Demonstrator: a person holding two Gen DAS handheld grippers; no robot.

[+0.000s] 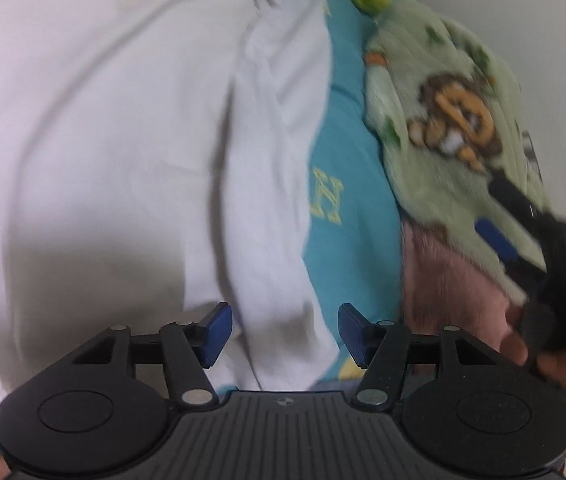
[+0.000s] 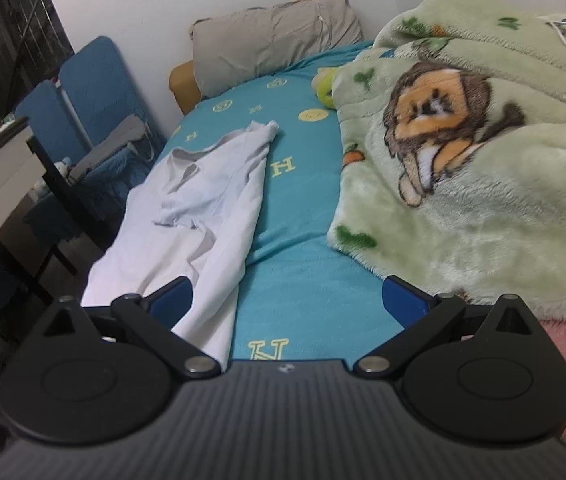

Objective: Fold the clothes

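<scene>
Fingers of both grippers gape empty above the white shirt.

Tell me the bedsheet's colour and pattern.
The bedsheet is teal with yellow letters and smiley faces, clearest in the right wrist view.

Letters on the bedding
Pale yellow "H" printed repeatedly across the turquoise cotton bed sheet, among yellow circle emblems; one "H" beside the white garment.
</scene>
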